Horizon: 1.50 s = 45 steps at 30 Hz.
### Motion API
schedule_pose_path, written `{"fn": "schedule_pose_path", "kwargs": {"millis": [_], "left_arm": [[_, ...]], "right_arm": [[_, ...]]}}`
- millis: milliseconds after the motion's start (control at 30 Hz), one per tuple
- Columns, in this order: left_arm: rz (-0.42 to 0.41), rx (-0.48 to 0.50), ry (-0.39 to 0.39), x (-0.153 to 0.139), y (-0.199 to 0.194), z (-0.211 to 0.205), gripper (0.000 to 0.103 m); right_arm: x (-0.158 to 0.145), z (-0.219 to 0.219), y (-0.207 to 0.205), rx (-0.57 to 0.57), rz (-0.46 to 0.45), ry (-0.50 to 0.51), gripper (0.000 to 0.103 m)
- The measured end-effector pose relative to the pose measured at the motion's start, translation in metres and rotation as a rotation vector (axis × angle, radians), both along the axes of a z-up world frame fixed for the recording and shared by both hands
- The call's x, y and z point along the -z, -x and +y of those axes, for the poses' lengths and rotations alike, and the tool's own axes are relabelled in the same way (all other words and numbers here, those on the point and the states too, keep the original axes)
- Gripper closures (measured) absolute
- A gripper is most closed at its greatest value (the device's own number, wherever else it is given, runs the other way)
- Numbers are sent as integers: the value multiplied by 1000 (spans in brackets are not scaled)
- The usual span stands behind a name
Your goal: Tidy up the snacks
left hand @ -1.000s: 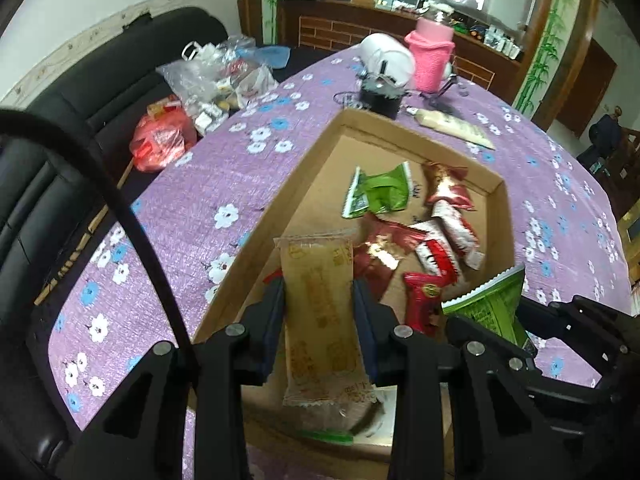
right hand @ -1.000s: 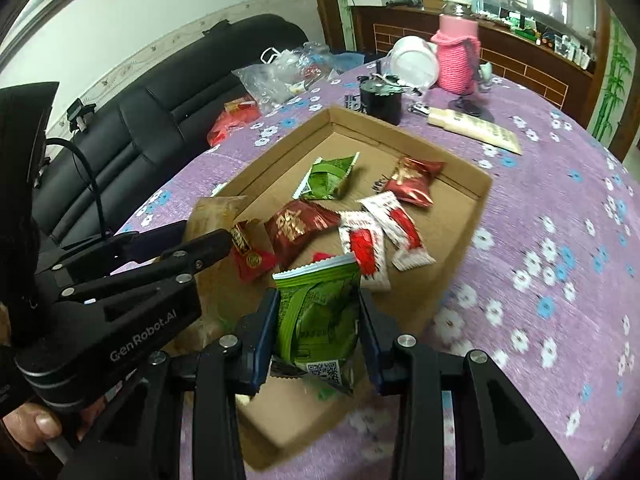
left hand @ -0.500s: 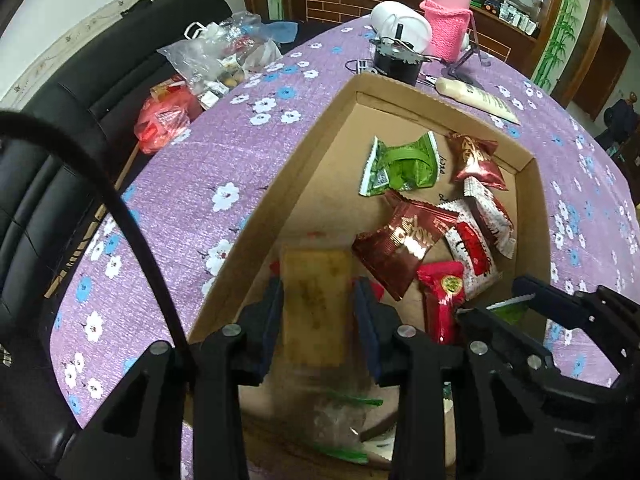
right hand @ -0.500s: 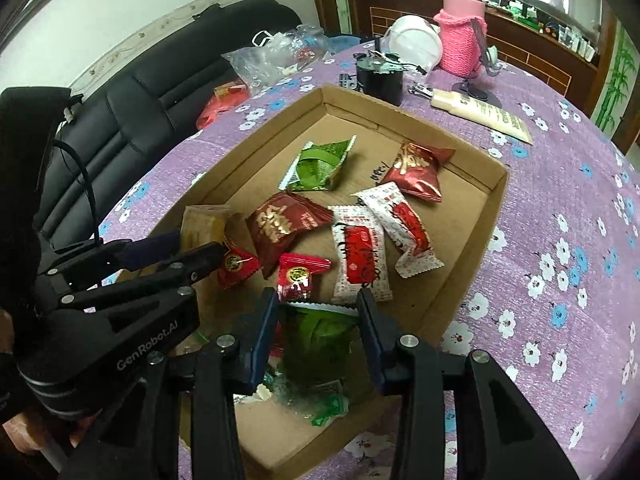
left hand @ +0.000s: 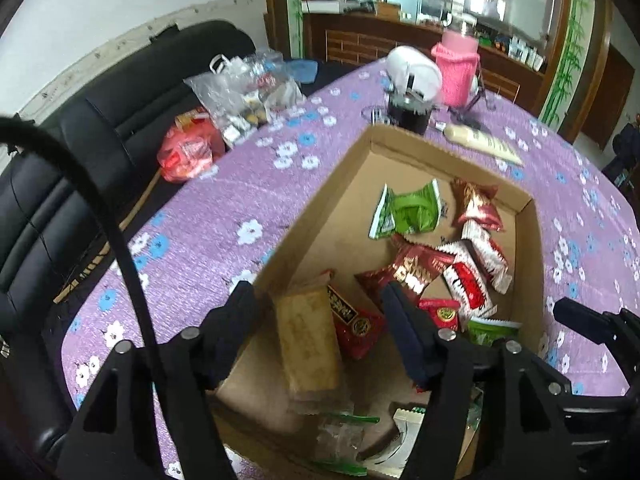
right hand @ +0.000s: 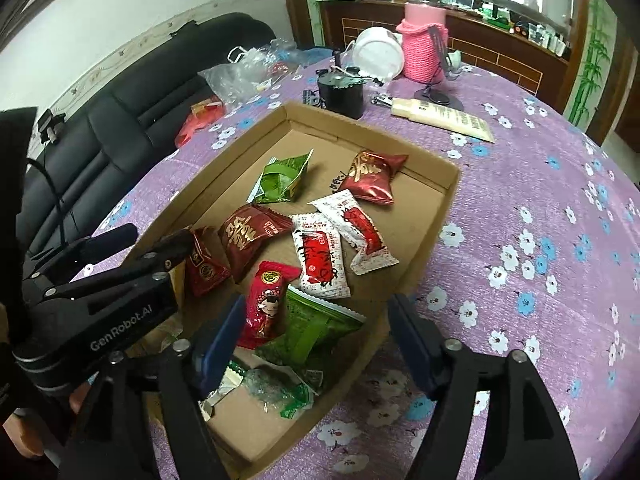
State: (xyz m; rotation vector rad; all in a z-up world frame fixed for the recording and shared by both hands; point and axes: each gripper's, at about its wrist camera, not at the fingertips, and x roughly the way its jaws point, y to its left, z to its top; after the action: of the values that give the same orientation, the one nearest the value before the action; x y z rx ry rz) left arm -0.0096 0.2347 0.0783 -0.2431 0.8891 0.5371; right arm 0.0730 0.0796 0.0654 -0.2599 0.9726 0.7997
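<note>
A cardboard box [left hand: 320, 204] [right hand: 448, 208] sits on the purple flowered tablecloth and holds several wrapped snacks. My left gripper [left hand: 320, 312] is open above the box's near left corner; a tan snack bar [left hand: 308, 344] lies loose in the box between its fingers. My right gripper [right hand: 316, 332] is open over the box's near edge; a green snack packet [right hand: 316, 332] lies in the box below it, beside a red packet [right hand: 268, 300]. Farther in lie a green packet [right hand: 284, 180], dark red packets [right hand: 372, 176] and white-and-red packets [right hand: 320, 256].
Beyond the box stand a black pot [right hand: 342, 90], a white lid [right hand: 378, 54], a pink knitted jar [right hand: 424, 46] and a cream tube [right hand: 440, 116]. Plastic bags [left hand: 244, 92] and a red bag [left hand: 188, 152] lie at the table's left edge by a black sofa [left hand: 60, 184].
Both grippers have opened. The tan bar dropped from the left gripper and the green packet from the right gripper; both now lie in the box.
</note>
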Motion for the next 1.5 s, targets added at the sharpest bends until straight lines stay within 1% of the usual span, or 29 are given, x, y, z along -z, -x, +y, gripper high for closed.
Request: {"fn": "schedule_pose_path", "kwargs": {"millis": [167,333,400,500,567,667,767,800,867,933,967,1033,1100,1133,1233,1267,1367,1400,1500], "left_arm": [[-47,-13,-60,-10,10,-10,29],[-78,-9,-73,-15,19,-23,28],[-87,-1,-85,-17,22,-32,28],[-99,11,-96,-21,27,-45,28],[-107,19,-90,-23,31,-52,28],[-111,23,-83,-25,36,-61,28],[-119,36,-68,-27,41,-66,28],[-121,35,-76,-27,43,-69,28],[-120,45,-95,-28,45,-74,25],[-119,46,-104,-29,47,-79,21],[-122,53,-110,-30,48,-81,20],[-130,54,-108,-31,50,-85,20],[-139,74,-80,-32,51,-88,19],[-140,94,-74,-33,51,-90,16],[-151,73,-124,-39,55,-98,7],[-170,91,-121,-41,57,-101,6],[-186,115,-97,-45,58,-105,3],[-190,121,-91,-46,58,-106,0],[-211,148,-71,-50,59,-111,0]], "right_arm": [[-5,-9,6,6,-14,-19,24],[-7,-19,20,-18,-34,-20,21],[-8,-21,30,-34,-58,-14,21],[-17,-31,46,-34,-133,-37,20],[-18,-37,51,-42,-126,-42,19],[-17,-48,54,-26,-128,-29,18],[-15,-66,55,-3,-118,-43,18],[-15,-72,53,9,-113,-49,18],[-14,-80,51,25,-97,-58,18],[-13,-89,50,39,-88,-64,18],[-13,-92,50,37,-82,-63,18],[-13,-96,52,39,-87,-60,18],[-14,-100,54,36,-89,-63,18],[-15,-102,54,36,-92,-63,18],[-17,-106,55,30,-95,-65,18],[-17,-106,56,29,-97,-66,18],[-18,-108,56,24,-98,-64,18],[-18,-109,56,23,-99,-65,18],[-18,-113,56,23,-102,-64,18]]}}
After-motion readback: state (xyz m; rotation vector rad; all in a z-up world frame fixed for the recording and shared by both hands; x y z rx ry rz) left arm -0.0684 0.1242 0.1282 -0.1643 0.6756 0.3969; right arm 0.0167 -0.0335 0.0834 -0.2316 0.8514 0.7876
